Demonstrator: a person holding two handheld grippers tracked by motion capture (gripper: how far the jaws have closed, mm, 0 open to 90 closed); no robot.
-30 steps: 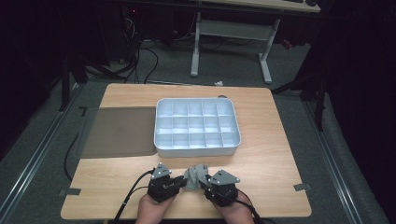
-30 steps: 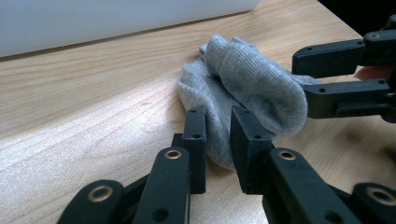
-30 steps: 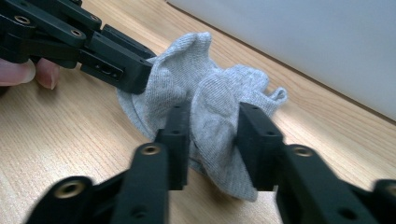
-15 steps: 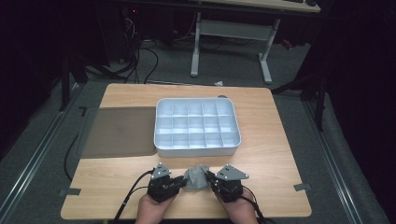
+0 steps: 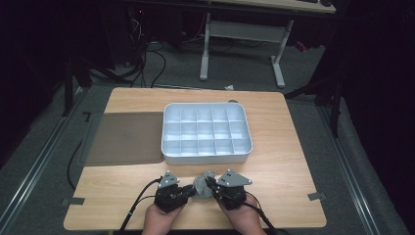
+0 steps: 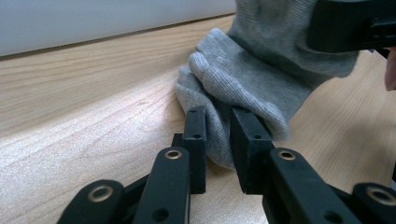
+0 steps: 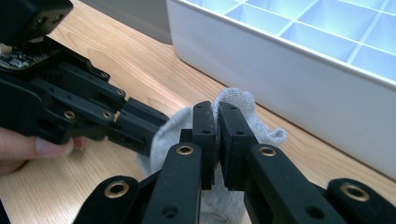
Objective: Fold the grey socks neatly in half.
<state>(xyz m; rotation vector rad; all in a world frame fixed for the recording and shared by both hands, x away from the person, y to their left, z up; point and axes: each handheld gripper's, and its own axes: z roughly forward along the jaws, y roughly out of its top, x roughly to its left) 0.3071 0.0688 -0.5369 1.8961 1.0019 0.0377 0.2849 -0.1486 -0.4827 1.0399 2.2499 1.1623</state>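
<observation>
A small grey sock [image 5: 202, 186] lies bunched on the wooden bench [image 5: 284, 166], close to the near edge and just in front of the white compartment tray [image 5: 169, 147]. Both grippers have hold of it. The left gripper [image 6: 217, 140] pinches a fold at one end, its jaws pressed onto the knit with cloth bulging to either side. The right gripper [image 7: 217, 140] has just been closing its jaws, and they now squeeze a thin ridge of fabric between them — nearly touching, with only the cloth keeping them apart.

In the high view the two grippers face each other across the sock, left gripper [image 5: 188, 192] and right gripper [image 5: 209, 185], with the person's hands behind them at the bench's near edge. Holding the sock at opposite sides looks like a way to control its shape — most likely to fold or roll it into a bundle compact enough for one of the tray's cells, all of which stand empty. A dark mat [image 5: 125, 137] lies to the left of the tray, touching its side, with nothing on it.
</observation>
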